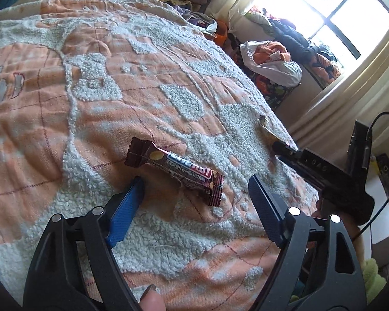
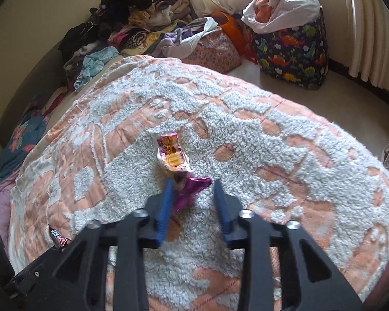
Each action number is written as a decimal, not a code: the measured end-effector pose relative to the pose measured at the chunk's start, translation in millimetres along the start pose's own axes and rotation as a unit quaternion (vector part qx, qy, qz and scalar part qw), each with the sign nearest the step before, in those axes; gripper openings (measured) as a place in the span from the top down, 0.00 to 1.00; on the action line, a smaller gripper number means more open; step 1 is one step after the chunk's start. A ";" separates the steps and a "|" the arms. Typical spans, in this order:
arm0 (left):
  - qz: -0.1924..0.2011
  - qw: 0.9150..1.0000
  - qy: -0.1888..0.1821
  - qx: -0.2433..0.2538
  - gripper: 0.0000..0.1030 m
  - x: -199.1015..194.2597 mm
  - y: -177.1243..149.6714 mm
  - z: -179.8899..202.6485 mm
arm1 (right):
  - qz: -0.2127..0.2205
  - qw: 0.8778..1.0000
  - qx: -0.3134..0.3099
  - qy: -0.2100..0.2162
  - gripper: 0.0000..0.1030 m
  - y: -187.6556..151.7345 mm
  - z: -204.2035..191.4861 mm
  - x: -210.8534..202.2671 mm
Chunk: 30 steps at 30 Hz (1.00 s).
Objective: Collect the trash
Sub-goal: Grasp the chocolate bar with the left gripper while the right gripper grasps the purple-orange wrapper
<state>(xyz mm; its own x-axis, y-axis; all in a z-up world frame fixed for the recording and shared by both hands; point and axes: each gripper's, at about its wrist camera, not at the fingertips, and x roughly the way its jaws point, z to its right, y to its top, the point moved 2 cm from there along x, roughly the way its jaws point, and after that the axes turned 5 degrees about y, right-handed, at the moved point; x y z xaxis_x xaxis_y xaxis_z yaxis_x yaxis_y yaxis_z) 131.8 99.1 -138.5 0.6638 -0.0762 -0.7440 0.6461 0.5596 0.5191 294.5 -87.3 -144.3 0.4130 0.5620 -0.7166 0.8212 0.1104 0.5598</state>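
Brown candy bar flat on the orange-and-white blanket, just ahead of the left gripper, blue fingers spread wide either side, not touching. From the right wrist: right gripper partly open, straddling a crumpled purple wrapper on the blanket, left finger touching foil, not yet pinched.

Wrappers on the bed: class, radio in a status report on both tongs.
Left tongs open, straddling brown wrapper. Right tongs open around purple wrapper, not yet gripped. Blanket otherwise unobstructed.
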 end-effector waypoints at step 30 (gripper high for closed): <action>0.047 0.994 -0.036 0.087 0.86 -27.4 -1.0 80.2 | 0.100 0.995 0.027 -0.013 0.82 -77.3 22.4 -156.1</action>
<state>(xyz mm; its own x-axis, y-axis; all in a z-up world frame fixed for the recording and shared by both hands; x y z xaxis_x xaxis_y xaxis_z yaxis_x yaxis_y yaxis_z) 143.2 34.5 -84.8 0.7460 -0.0928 -0.6595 0.6307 0.4165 0.6548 175.4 -201.9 -85.0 0.5804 0.5465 -0.6037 0.7405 -0.0459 0.6704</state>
